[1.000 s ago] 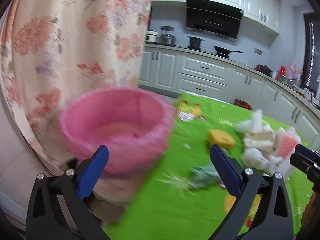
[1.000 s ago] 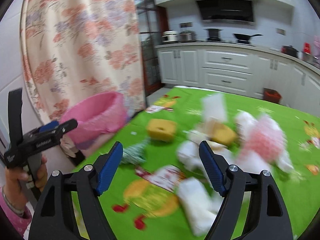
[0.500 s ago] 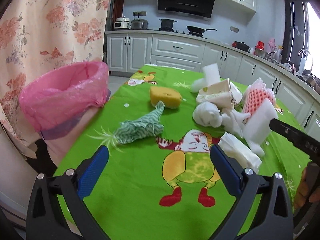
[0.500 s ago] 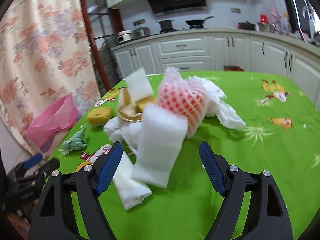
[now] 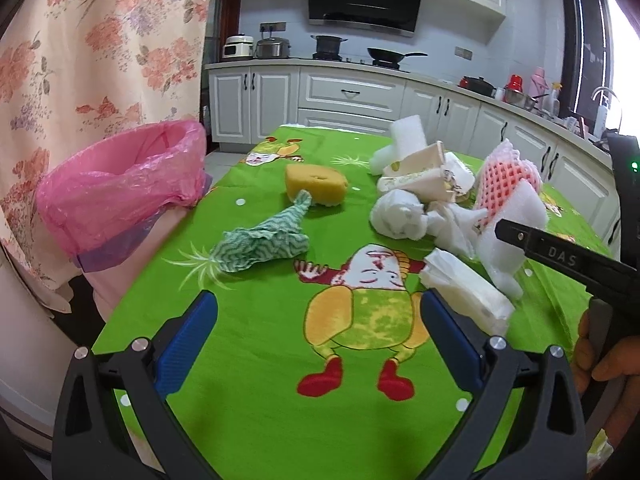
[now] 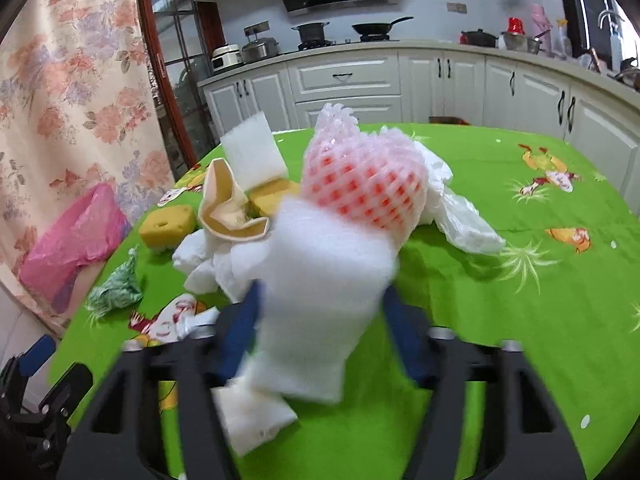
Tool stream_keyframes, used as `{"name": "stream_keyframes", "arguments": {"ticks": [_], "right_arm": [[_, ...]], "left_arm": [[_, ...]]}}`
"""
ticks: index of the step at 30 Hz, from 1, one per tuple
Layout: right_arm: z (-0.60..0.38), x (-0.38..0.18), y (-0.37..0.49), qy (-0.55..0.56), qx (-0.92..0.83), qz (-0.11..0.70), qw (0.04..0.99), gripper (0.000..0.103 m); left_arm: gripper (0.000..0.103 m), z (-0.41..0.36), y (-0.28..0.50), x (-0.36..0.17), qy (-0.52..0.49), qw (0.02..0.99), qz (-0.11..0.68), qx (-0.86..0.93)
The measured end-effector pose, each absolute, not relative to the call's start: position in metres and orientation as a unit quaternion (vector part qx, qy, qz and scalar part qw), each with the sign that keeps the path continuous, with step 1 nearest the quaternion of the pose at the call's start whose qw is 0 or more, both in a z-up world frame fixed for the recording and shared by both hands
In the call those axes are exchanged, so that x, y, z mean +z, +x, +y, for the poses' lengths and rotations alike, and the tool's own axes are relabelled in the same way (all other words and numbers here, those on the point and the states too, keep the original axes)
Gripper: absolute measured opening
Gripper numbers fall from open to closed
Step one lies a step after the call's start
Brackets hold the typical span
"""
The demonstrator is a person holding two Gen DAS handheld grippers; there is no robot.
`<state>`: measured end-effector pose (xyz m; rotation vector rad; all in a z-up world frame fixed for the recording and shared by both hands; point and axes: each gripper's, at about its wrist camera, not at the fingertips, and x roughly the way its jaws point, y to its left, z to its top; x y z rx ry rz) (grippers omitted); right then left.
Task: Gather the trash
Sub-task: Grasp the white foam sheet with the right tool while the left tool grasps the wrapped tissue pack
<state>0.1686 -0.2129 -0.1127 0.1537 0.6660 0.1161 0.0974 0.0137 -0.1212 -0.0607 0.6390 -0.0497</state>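
Note:
On the green tablecloth lies a pile of trash. It includes a white foam sheet (image 6: 328,280), a pink foam net (image 6: 360,184), a crumpled paper cup (image 6: 228,208), tissues and a yellow sponge (image 5: 316,184). My right gripper (image 6: 322,334) is closing on the foam sheet, and its blurred blue pads touch the sheet's two sides. My left gripper (image 5: 318,344) hangs open and empty over the cartoon print. A green-white cloth (image 5: 264,246) lies ahead of it. The pink-lined bin (image 5: 120,184) stands off the table's left edge.
A folded tissue pack (image 5: 464,292) lies near the right finger of my left gripper. A floral curtain (image 5: 100,40) hangs behind the bin. White kitchen cabinets (image 5: 348,96) run along the back. A hand (image 5: 612,356) holds the right gripper's handle.
Both views swung from the pink bin toward the trash pile. My right gripper dropped onto the white foam sheet and its jaws narrowed around it. My left gripper stayed open.

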Motion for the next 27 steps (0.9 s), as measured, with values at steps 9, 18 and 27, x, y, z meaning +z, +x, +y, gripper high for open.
{"name": "stream_keyframes", "arguments": {"ticks": [9,18,27], "right_arm": [[-0.248,-0.091,0.130,0.096,0.063,0.287,0.951,0.052],[-0.277,-0.074,0.102,0.103,0.051,0.247,0.962,0.052],[-0.304,-0.076,0.092,0.130,0.033,0.236,0.963,0.052]], "left_arm": [[0.098,-0.004,0.108,-0.111,-0.044,0.945,0.320,-0.053],[0.098,-0.069,0.140,-0.122,-0.029,0.933,0.351,-0.070],[0.098,-0.119,0.169,-0.143,0.049,0.919,0.390,-0.034]]}}
